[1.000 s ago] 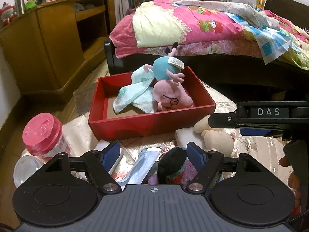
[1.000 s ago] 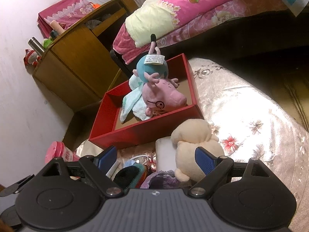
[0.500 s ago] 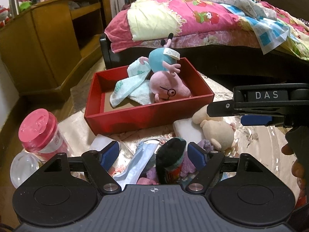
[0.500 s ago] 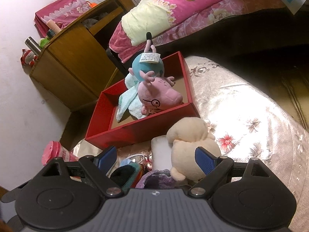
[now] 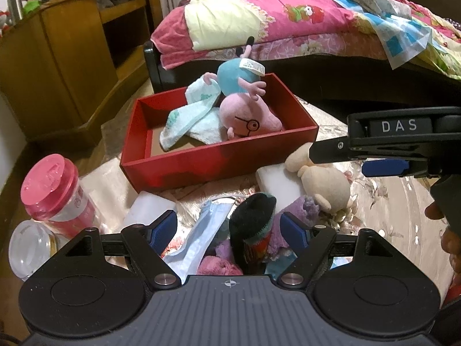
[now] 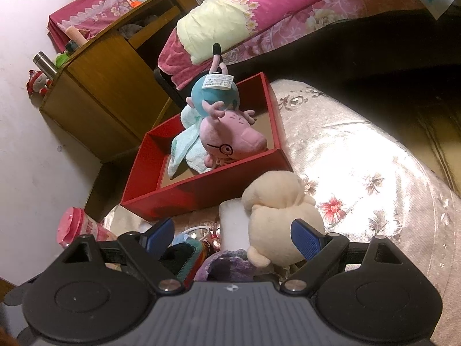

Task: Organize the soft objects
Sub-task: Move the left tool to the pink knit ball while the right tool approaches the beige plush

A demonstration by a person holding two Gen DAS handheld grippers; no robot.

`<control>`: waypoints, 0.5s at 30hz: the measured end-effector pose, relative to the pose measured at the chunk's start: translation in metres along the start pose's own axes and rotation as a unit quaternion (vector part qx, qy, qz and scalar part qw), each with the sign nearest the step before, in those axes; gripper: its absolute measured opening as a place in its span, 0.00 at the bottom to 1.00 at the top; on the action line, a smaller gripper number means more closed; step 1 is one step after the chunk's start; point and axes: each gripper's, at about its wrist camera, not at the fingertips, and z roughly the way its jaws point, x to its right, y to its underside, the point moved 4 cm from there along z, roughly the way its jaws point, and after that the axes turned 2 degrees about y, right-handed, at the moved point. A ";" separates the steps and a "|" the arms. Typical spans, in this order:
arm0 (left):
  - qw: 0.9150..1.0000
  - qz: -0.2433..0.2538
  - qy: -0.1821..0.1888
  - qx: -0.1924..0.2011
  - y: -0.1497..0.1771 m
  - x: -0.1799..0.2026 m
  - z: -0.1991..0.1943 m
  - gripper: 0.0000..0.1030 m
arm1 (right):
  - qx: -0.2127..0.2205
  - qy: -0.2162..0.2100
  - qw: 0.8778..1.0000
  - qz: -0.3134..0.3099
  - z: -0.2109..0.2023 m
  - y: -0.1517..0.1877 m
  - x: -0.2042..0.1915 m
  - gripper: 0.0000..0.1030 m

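Note:
A red box (image 5: pixel 219 161) holds a pink pig plush (image 5: pixel 247 115) and a pale green cloth (image 5: pixel 190 115). In front of it lies a heap: a black striped sock (image 5: pixel 250 219), a light blue face mask (image 5: pixel 201 236), a purple cloth (image 5: pixel 302 207) and a cream plush (image 5: pixel 325 184). My left gripper (image 5: pixel 229 227) stands open over the heap, with the sock and mask between its fingers and untouched by the pads. My right gripper (image 6: pixel 232 233) is open too, and the cream plush (image 6: pixel 276 210) lies between its fingers, close to the right one. The pig plush (image 6: pixel 230 141) rests in the box (image 6: pixel 201 184) beyond.
A pink-lidded jar (image 5: pixel 54 184) and a clear container (image 5: pixel 28 245) stand at the left. A white block (image 5: pixel 276 181) lies beside the cream plush. A wooden cabinet (image 5: pixel 72 57) is at the far left, a bed (image 5: pixel 288 14) behind the box. A floral cloth (image 6: pixel 360 173) covers the surface.
The left wrist view has drifted a little, so the box and heap sit slightly higher in the picture. Both grippers stay open and no object has moved.

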 end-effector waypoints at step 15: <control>0.999 0.022 0.000 -0.028 0.012 0.012 0.013 0.76 | -0.015 0.010 1.000 -0.001 0.005 0.002 0.004 0.60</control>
